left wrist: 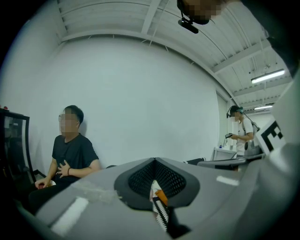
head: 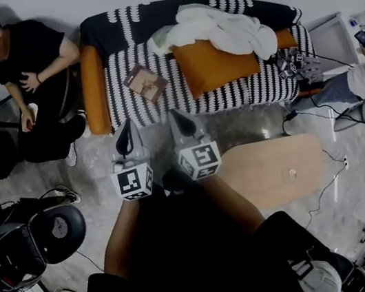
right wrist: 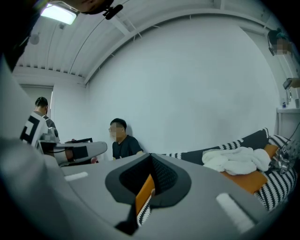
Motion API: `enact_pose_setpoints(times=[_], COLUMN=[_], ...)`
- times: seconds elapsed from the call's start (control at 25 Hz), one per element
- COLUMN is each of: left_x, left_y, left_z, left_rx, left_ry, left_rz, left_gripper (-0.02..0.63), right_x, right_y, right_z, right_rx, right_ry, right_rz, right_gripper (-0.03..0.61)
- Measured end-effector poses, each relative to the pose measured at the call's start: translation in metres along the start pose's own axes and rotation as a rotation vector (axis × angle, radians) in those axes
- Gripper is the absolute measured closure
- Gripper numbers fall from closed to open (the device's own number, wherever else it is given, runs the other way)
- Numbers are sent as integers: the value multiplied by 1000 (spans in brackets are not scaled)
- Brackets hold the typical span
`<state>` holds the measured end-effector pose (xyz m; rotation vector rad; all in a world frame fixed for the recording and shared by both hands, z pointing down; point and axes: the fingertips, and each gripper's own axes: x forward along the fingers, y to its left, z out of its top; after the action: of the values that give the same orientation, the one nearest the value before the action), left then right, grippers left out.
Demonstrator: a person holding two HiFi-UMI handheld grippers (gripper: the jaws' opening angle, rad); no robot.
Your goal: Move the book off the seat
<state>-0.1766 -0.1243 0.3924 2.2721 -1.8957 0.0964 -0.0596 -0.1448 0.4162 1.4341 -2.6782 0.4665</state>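
The book [head: 145, 82] lies flat on the sofa [head: 242, 89] seat, near its orange armrest [head: 93, 87] and apart from the orange cushion [head: 214, 65]. The left gripper [head: 126, 127] and right gripper [head: 176, 116] hang just before the sofa's front edge. Both have their jaws closed together, holding nothing.

No word or number can be read anywhere. The book [head: 145, 82] has some print on its cover, perhaps a title, but too small. The left cube [head: 133, 181] and right cube [head: 200, 160] carry only black-and-white square markers.
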Motion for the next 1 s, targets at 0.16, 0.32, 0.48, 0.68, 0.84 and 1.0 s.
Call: enact_pose_setpoints(times=[0.16, 0.32, 0.48, 0.68, 0.84, 1.0], left_x=[15, 36, 61, 92, 118, 144], left_y=[3, 14, 26, 39, 55, 65], left_z=[-3, -4, -20, -42, -66, -97], left_rx=[-1, 10, 7, -1, -19, -22], left_ry=[12, 7, 36, 88, 129, 145], left_rz=[4, -2, -23, -56, -48, -67], left_gripper=[607, 607, 607, 607, 607, 607], right_x=[17, 38, 60, 85, 108, 133], right_y=[-12, -16, -23, -36, -51, -66], right_z=[-3, -7, -22, -43, -67, -91], right_rx=[15, 21, 29, 64, 91, 122], right_ry=[19, 23, 41, 98, 140, 161], right_rz=[-4, -5, -17, -53, -90, -124], right_gripper=[571, 571, 571, 571, 571, 571])
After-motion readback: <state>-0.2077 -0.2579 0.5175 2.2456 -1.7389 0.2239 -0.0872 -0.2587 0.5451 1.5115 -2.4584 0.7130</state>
